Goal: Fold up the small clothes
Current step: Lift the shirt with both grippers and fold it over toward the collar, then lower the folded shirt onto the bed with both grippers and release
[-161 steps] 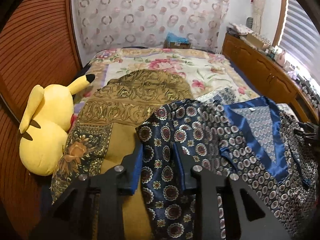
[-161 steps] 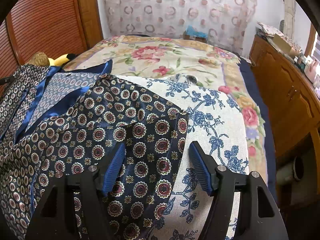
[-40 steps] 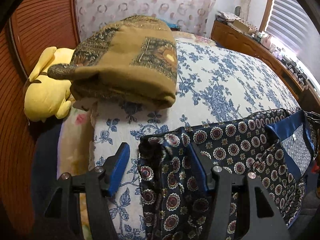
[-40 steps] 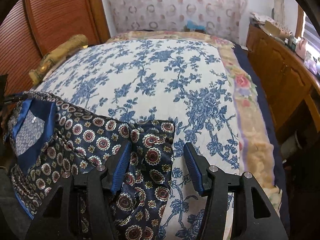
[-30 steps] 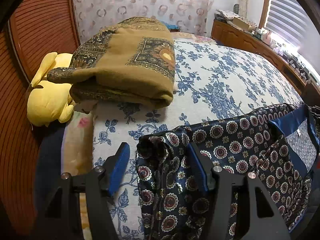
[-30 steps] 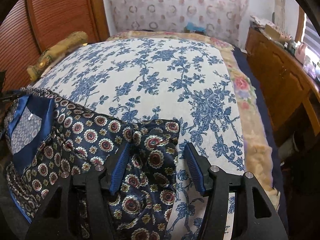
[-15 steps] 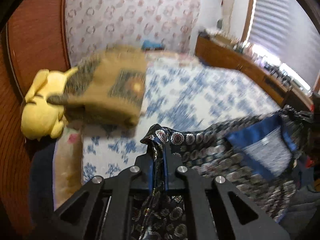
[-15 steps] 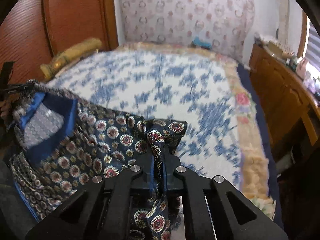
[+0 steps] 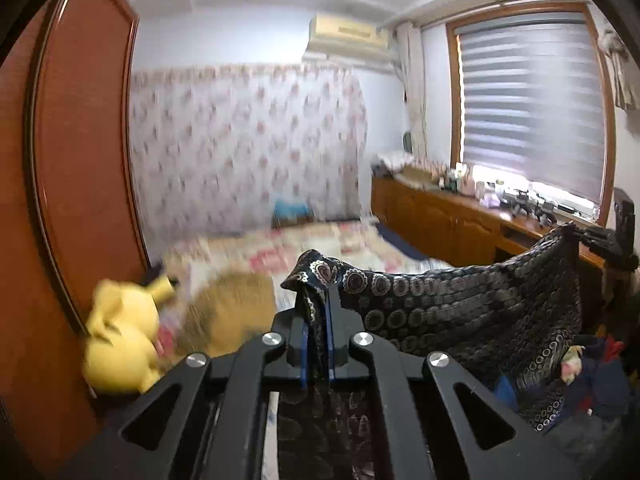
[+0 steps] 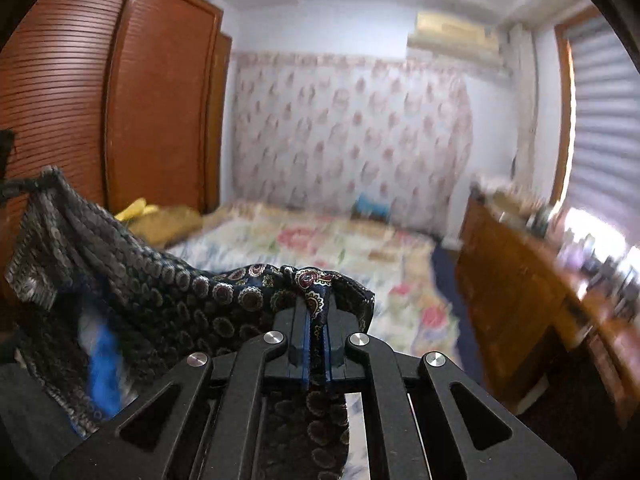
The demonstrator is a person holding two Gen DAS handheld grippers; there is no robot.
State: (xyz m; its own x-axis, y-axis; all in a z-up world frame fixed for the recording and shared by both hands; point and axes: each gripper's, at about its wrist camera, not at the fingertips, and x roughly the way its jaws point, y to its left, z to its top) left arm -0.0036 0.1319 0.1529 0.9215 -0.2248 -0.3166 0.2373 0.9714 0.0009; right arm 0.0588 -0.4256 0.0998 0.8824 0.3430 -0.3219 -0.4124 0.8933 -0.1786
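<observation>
A dark navy garment with round medallion print (image 9: 460, 304) hangs in the air above the bed, stretched between both grippers. My left gripper (image 9: 316, 320) is shut on one of its top corners. My right gripper (image 10: 318, 320) is shut on the other top corner, and the cloth (image 10: 160, 292) sags away to the left with a blue lining (image 10: 102, 372) showing. In the left wrist view the right gripper (image 9: 600, 238) shows at the far right, holding the cloth's far corner. The garment's lower part hangs out of sight below the fingers.
The bed (image 10: 320, 252) with a floral cover lies below. A yellow plush toy (image 9: 120, 344) and a folded ochre cloth (image 9: 232, 304) sit at its left side by the wooden wardrobe (image 10: 120, 100). A wooden cabinet (image 9: 448, 220) with small items runs under the window.
Both grippers closed on the garment's corners, then rose, lifting it off the bed. The views tipped up from the bed towards the wall and ceiling.
</observation>
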